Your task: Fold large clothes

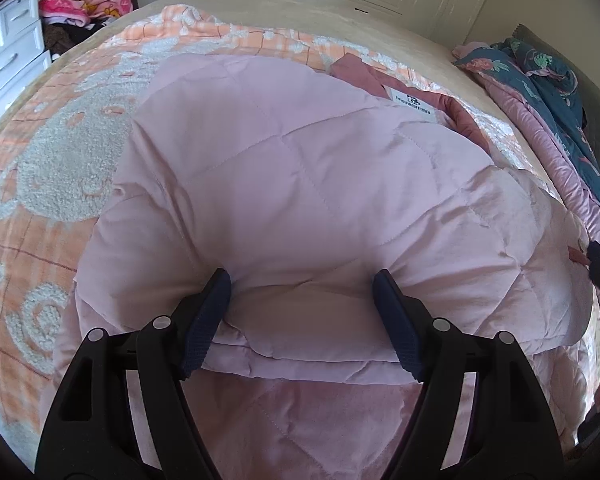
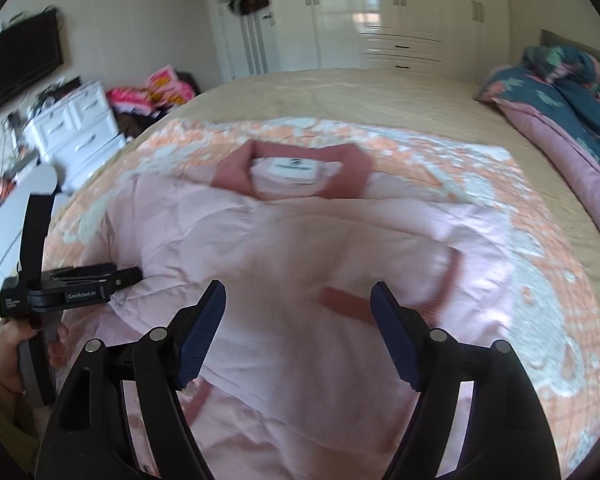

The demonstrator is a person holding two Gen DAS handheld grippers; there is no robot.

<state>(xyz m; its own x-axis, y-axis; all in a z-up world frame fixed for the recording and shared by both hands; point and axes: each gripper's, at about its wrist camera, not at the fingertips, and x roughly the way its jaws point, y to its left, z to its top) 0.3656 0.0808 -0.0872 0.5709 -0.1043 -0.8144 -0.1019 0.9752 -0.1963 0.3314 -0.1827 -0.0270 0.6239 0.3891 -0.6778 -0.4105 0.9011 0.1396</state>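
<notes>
A pale pink quilted jacket [image 1: 300, 168] with a darker pink collar [image 1: 460, 110] and a white label [image 1: 412, 106] lies on the bed. It shows in the right wrist view too [image 2: 300, 240], collar [image 2: 236, 172] at the far side. My left gripper [image 1: 302, 280] is open, its fingers straddling a folded edge of the jacket without pinching it. My right gripper [image 2: 298, 290] is open and empty above the jacket, near a dark pink cuff strip [image 2: 344, 300]. The left gripper also shows in the right wrist view [image 2: 128, 274], low on the jacket's left side.
An orange and white fleece blanket [image 1: 60, 168] covers the beige bed [image 2: 360, 92]. A blue floral duvet [image 2: 572, 96] lies at the right. White drawers [image 2: 76, 128] and a heap of pink clothes [image 2: 156, 92] stand at the left. Wardrobes [image 2: 400, 12] line the far wall.
</notes>
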